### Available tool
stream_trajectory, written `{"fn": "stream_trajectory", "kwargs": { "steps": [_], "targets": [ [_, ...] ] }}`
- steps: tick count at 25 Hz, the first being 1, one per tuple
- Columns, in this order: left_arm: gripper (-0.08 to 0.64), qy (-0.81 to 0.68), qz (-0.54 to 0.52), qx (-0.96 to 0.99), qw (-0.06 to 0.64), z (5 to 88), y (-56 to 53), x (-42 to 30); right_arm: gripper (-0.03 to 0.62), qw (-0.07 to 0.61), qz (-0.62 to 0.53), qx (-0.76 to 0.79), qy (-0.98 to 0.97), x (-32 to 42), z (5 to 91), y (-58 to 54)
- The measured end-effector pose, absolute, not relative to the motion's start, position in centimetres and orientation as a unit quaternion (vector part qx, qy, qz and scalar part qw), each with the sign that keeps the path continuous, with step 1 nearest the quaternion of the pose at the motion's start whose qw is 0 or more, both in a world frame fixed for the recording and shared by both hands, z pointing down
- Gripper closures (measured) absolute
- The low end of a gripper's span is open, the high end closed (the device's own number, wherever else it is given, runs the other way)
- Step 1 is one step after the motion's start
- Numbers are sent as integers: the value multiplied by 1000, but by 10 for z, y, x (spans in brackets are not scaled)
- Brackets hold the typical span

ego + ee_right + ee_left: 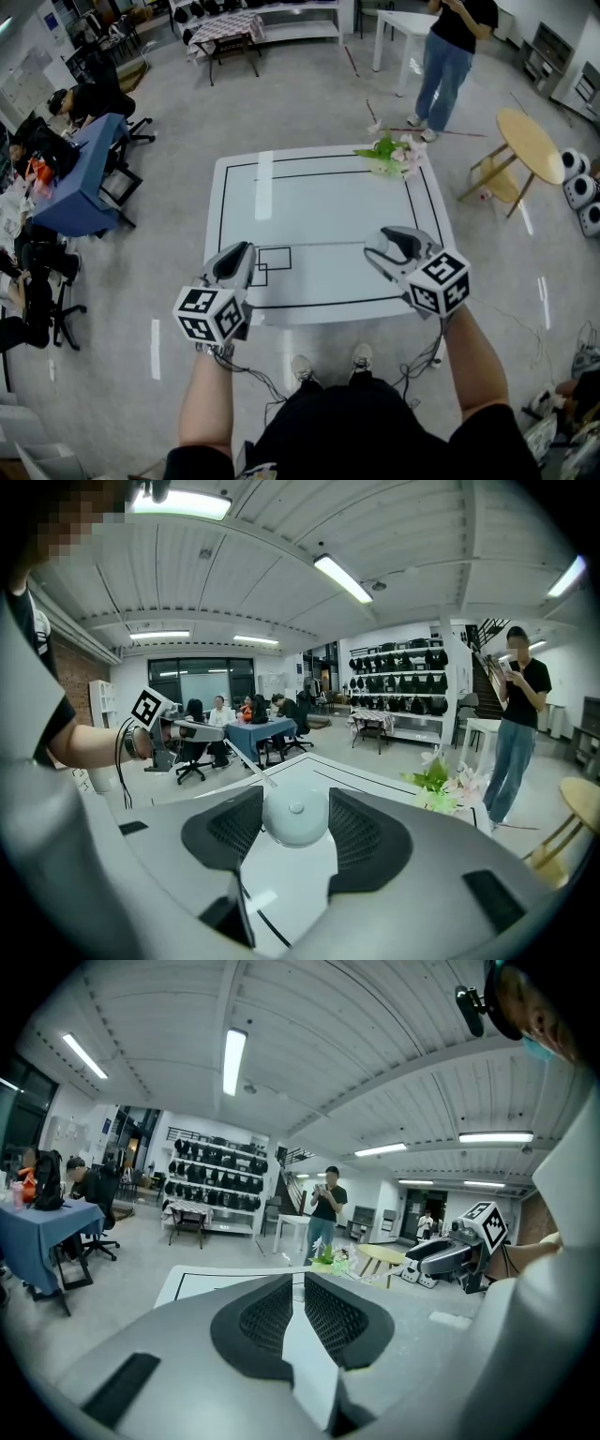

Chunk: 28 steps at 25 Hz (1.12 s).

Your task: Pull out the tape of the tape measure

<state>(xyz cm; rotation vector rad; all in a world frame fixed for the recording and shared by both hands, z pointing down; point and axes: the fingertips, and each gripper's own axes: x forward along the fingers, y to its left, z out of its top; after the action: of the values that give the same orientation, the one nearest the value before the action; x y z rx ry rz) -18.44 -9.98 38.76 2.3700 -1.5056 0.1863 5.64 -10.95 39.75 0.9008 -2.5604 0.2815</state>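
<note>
Right gripper view: white tape measure [295,818]

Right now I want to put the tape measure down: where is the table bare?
The white table is bare across its middle and left side, inside the black outline. Only the far right corner is crowded, by the flowers.

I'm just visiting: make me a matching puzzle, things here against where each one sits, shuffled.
Things: 1 tape measure; 2 flowers; 3 round yellow table; 4 blue table.
Places: a far corner of the white table; b floor, right of it; c between the right gripper's jaws; d floor, left of it.
Pairs: 1-c, 2-a, 3-b, 4-d.
</note>
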Motion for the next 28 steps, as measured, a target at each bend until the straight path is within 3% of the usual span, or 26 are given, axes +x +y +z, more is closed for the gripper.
{"fn": "stream_trajectory", "kwargs": {
  "steps": [28],
  "targets": [
    [520,-548,64,817,170,400,-100,-205,374,208,111,336,-912,73,411,-112]
  ]
}}
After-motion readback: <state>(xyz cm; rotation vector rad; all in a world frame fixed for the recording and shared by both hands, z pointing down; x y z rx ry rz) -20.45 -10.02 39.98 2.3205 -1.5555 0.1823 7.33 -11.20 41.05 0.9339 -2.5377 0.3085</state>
